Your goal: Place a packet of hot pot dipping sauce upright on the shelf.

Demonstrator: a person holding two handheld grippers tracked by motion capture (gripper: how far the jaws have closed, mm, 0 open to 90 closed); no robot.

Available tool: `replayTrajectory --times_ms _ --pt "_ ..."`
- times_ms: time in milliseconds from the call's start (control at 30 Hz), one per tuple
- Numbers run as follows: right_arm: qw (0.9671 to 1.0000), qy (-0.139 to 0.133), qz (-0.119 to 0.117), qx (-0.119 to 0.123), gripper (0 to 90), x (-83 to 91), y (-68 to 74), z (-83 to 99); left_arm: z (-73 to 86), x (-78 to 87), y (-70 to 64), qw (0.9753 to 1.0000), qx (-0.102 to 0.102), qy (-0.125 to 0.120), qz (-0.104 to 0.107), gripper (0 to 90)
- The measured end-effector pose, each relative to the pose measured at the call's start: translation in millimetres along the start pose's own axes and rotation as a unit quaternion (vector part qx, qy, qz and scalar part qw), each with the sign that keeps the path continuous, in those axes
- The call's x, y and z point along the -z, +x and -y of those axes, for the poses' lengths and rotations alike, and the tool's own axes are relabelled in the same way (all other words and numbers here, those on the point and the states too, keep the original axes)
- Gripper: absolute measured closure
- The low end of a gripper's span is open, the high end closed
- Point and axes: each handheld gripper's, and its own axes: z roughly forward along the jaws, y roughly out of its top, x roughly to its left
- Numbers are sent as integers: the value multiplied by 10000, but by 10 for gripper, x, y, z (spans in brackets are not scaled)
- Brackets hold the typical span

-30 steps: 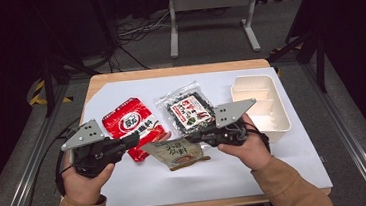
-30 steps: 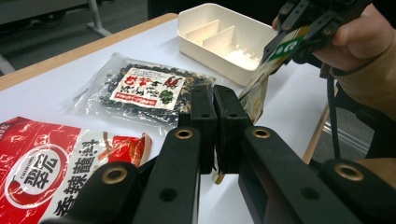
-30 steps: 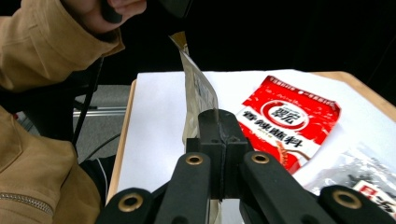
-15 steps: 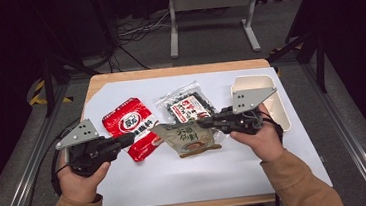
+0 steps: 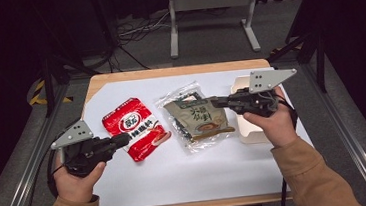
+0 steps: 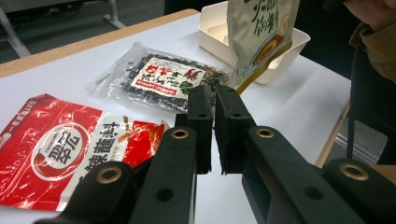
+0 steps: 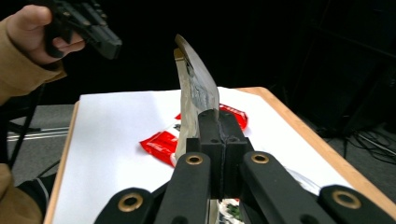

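White-covered bench [image 5: 187, 178] with a red packet [image 5: 134, 128] and a clear packet [image 6: 161, 77]. Right hand-held gripper [image 5: 216, 101] clamps a green pouch [image 5: 198, 118] aloft beside a white bin [image 5: 248, 130]; left hand-held gripper [image 5: 124, 138], jaws nearly closed, grasps nothing.

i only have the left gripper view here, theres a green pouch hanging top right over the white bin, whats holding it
Observer: The right gripper has it; in the right gripper view its jaws are shut on the green pouch by its edge.
Operator: is it off the table
Observer: Looks so. In the high view the green pouch sits above the clear dark snack bag, beside the white bin, not in it.
Operator: and my left gripper, near anything
Observer: In the high view the left gripper has its tip at the edge of the red packet, holding nothing.
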Motion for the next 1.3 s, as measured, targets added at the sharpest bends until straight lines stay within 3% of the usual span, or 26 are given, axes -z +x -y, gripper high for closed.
replayTrajectory --times_ms 467,800,1000,1300 --pt "9993 -44 367 -24 900 213 -341 -33 81 -1 75 9998 118 71 -151 836" --pt "9975 -90 703 -61 900 365 -572 -12 151 -68 194 9997 200 55 -160 747" --pt "9955 -169 924 -93 900 467 -734 3 196 -99 287 9991 421 -4 -38 712" --pt "9924 -253 1190 -161 900 597 -940 46 264 -123 366 9989 367 -90 -264 686"
